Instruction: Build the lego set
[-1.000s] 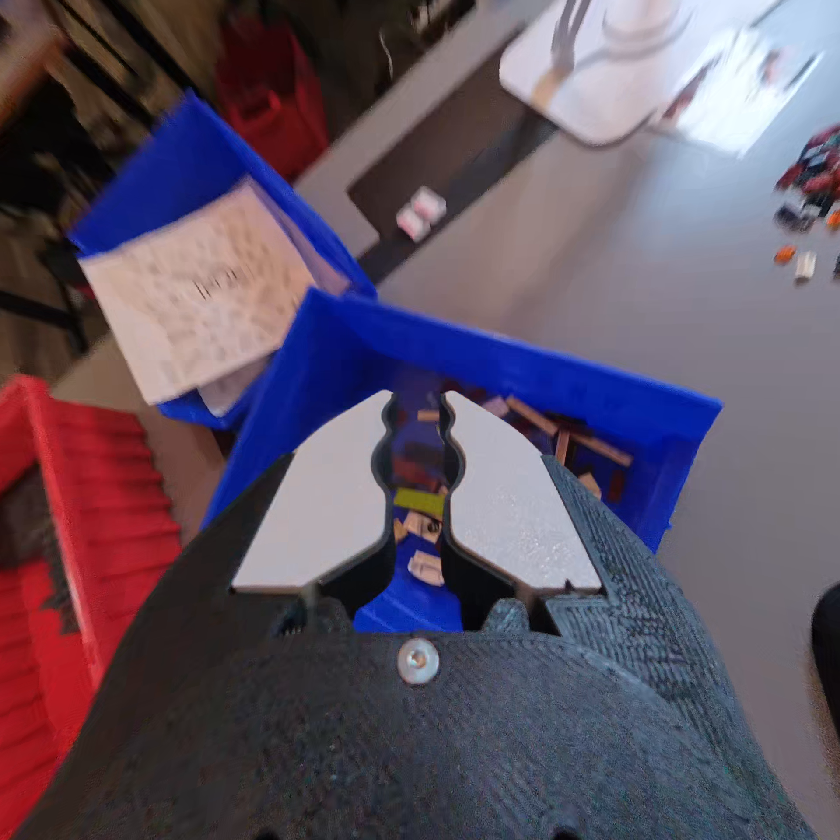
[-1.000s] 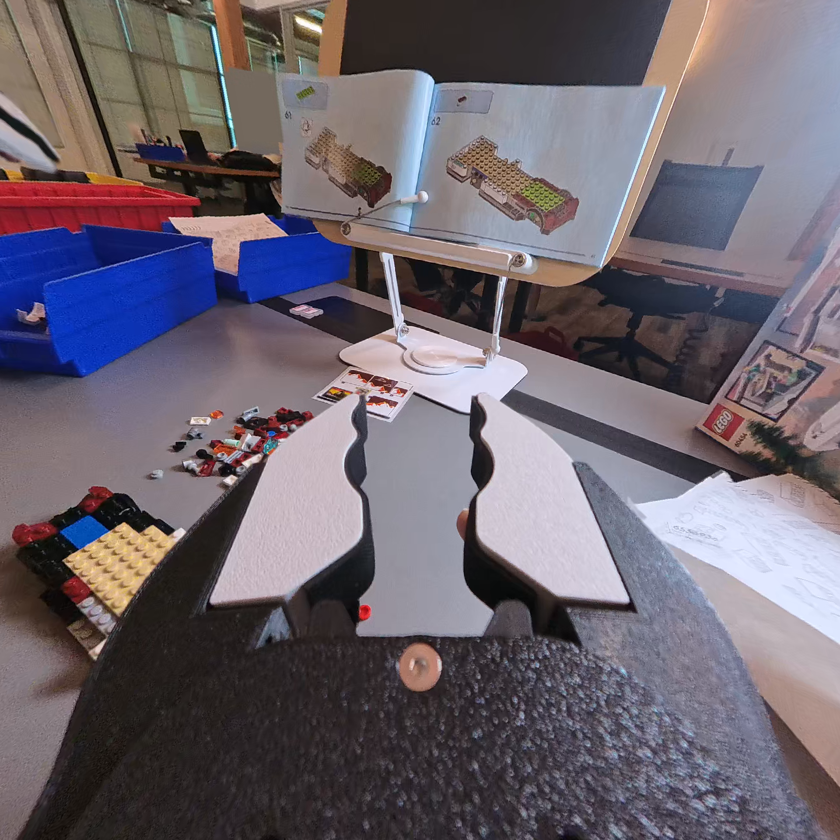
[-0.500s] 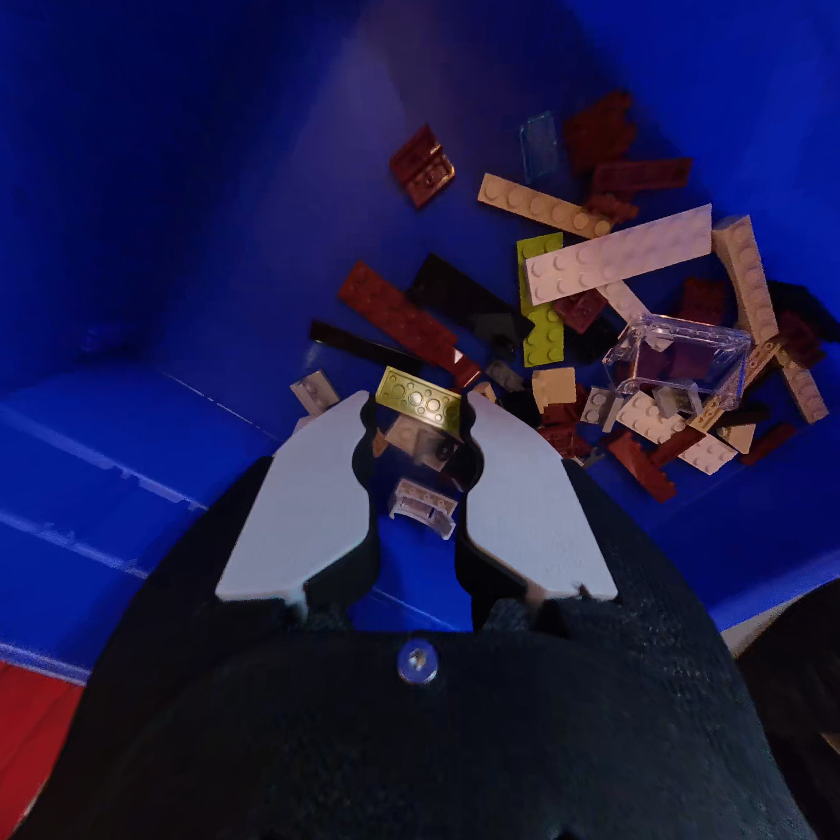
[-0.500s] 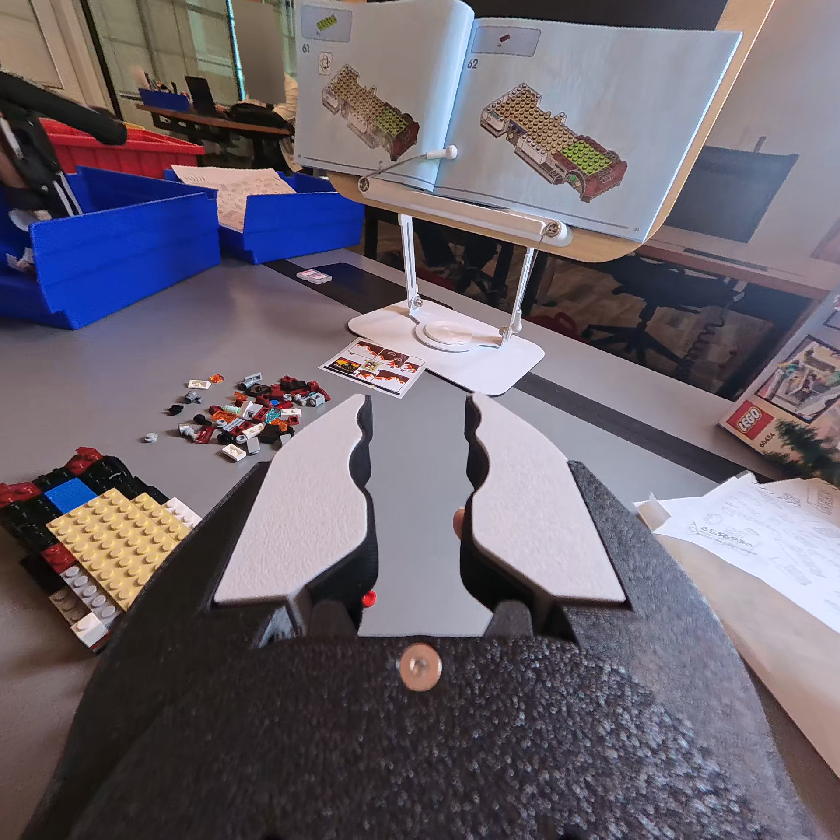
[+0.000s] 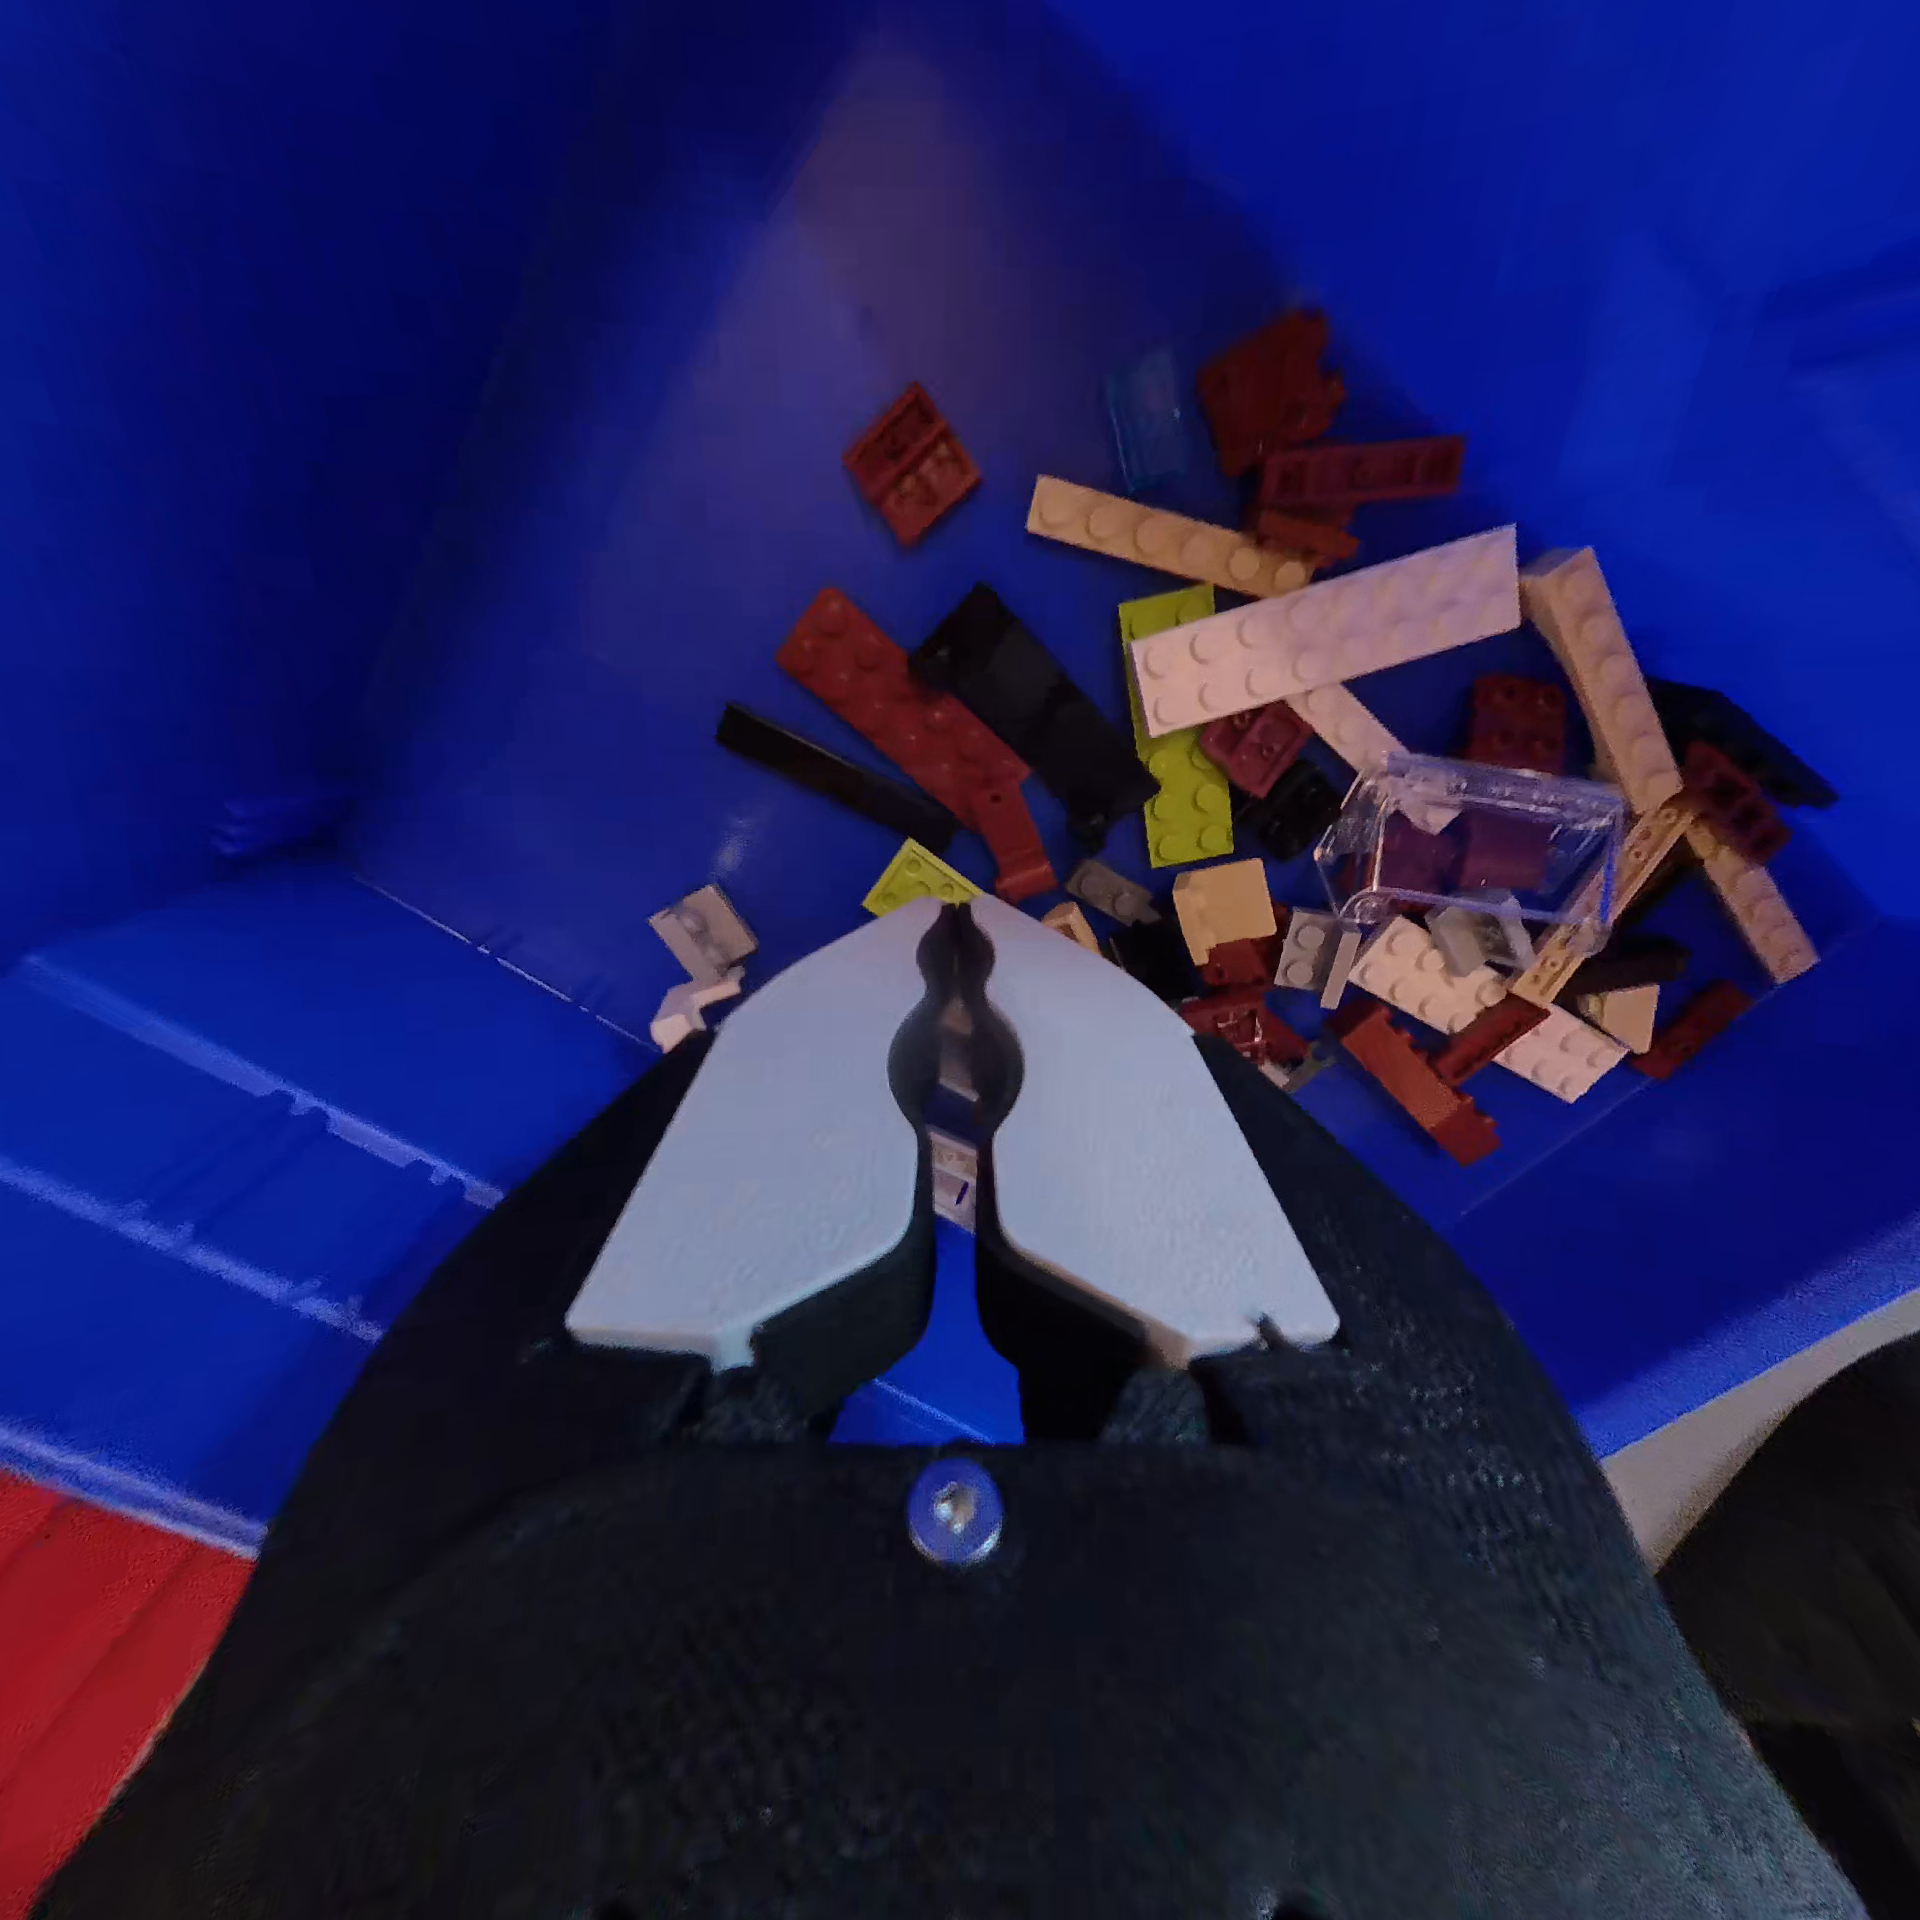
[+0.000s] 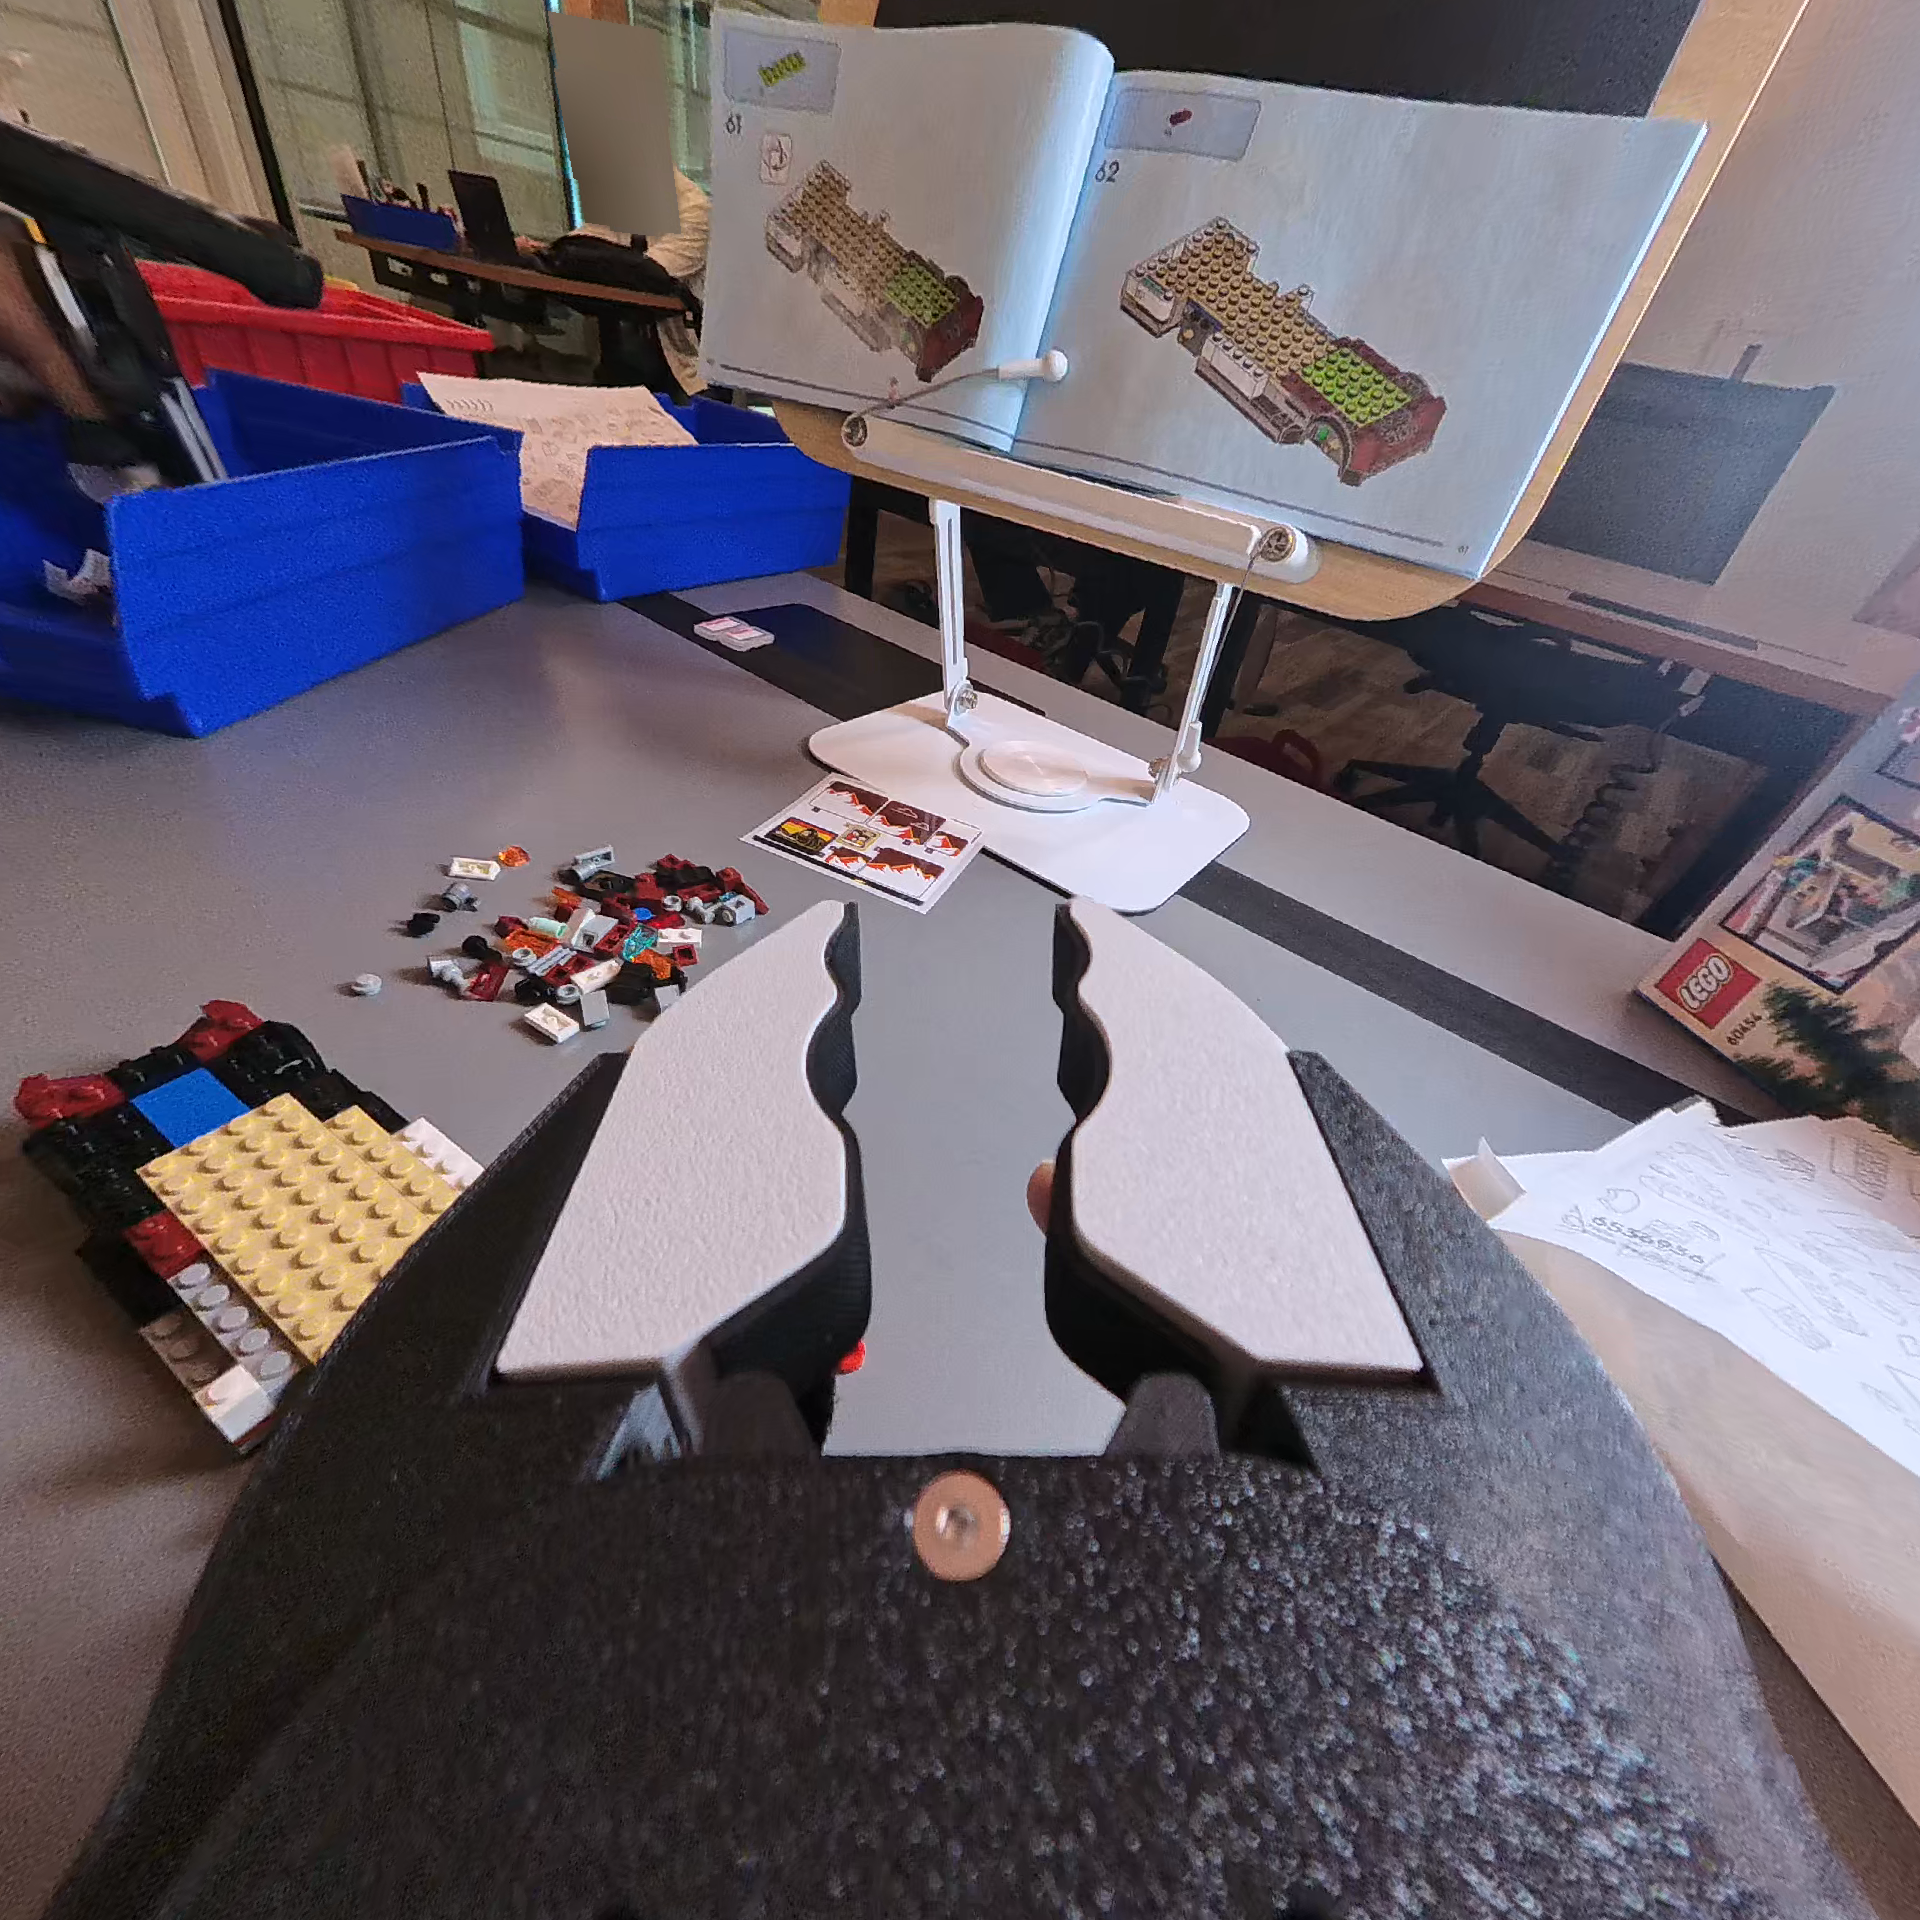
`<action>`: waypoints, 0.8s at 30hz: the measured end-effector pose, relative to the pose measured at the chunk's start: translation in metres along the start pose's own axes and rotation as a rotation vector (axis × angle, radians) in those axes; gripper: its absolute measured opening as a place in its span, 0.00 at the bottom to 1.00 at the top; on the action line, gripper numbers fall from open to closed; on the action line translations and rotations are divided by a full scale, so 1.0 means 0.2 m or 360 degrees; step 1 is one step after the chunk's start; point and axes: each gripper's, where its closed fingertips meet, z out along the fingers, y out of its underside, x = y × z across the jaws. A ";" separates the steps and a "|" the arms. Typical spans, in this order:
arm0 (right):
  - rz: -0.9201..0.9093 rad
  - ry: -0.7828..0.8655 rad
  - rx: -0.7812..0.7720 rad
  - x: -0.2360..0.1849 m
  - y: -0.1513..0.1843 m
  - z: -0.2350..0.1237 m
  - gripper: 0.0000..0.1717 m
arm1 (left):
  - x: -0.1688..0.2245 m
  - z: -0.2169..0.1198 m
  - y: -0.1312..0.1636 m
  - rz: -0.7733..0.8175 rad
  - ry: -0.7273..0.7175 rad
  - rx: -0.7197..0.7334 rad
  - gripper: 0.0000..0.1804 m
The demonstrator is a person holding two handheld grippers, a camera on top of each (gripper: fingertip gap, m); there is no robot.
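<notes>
In the left wrist view my left gripper [image 5: 954, 914] is down inside a blue bin [image 5: 416, 416] of loose bricks. Its fingertips are together. A lime plate [image 5: 920, 878] lies right at the tips, partly hidden under the left finger; I see no grip on it. A pale piece on the bin floor shows through the hollows between the fingers. In the right wrist view my right gripper [image 6: 956, 914] is open and empty above the grey table [image 6: 260, 810]. The partly built model [image 6: 260, 1174], tan on black and dark red, lies to its left.
The bin holds dark red, black, tan, white and lime plates and a clear windscreen piece [image 5: 1475, 842]. On the table are a pile of small parts [image 6: 592, 935], a sticker sheet [image 6: 868, 840], the instruction book on a stand [image 6: 1195, 260], blue bins [image 6: 312, 582], a set box [image 6: 1818, 935] and paper sheets [image 6: 1714, 1247]. Spacing between my two grippers at the tips: around 60 cm. Between my right fingertips and the partly built model [image 6: 260, 1174] there is roughly 15 cm.
My left gripper went down into the blue bin, opened around the lime plate, then closed; the plate now sits off to the left of the tips. My right gripper moved forward a little and narrowed slightly.
</notes>
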 end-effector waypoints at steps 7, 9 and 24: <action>-0.0003 -0.0013 0.0011 -0.01 -0.02 -0.02 0.20 | -0.02 0.04 0.04 -0.0141 0.0026 -0.0112 0.18; -0.0004 -0.0018 0.0007 -0.01 -0.01 -0.02 0.20 | 0.00 0.06 0.04 -0.0169 0.0100 -0.0131 0.18; -0.0037 -0.0017 0.0015 -0.02 -0.02 -0.03 0.20 | -0.01 -0.32 -0.18 -0.0004 -0.0063 0.0452 0.10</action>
